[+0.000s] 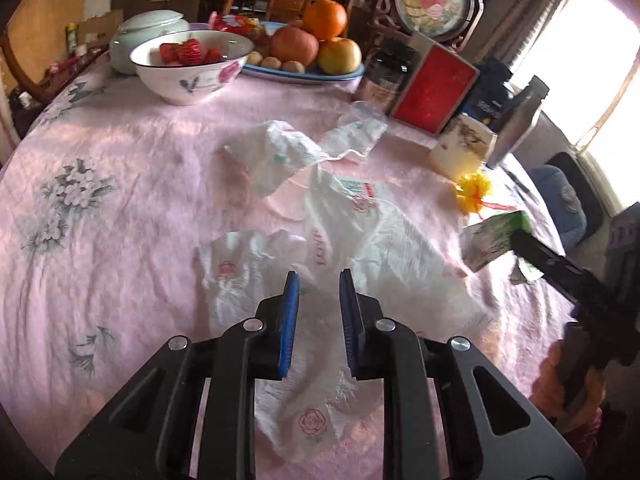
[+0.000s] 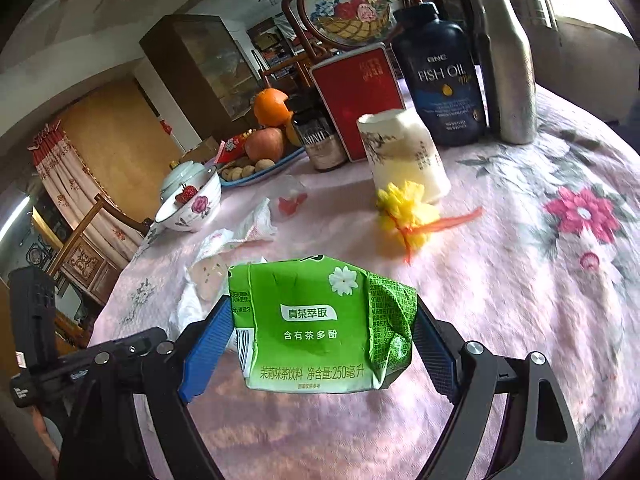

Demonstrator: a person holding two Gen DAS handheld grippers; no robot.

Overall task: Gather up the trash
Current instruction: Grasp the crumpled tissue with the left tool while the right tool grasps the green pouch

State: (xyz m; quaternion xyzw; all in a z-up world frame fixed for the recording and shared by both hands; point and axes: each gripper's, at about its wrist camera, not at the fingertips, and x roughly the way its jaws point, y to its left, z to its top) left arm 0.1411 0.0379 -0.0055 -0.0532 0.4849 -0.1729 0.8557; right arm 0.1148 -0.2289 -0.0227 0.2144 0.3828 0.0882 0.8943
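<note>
My right gripper [image 2: 322, 320] is shut on a crushed green tea carton [image 2: 320, 328] and holds it above the pink tablecloth [image 2: 520, 300]; the carton also shows in the left wrist view [image 1: 496, 240]. My left gripper [image 1: 319, 280] is open and hovers over a white plastic bag with rose print [image 1: 352, 248]. Crumpled white tissues [image 1: 276, 156] and a clear wrapper [image 1: 356, 132] lie beyond it. A yellow paper flower with an orange ribbon [image 2: 408, 212] lies near a paper cup [image 2: 404, 152].
A bowl of strawberries [image 1: 192, 64], a fruit plate [image 1: 304, 52], a red box [image 2: 356, 100], a fish oil bottle [image 2: 440, 76], a silver bottle [image 2: 504, 60] and a dark jar [image 2: 320, 140] stand along the far side of the table.
</note>
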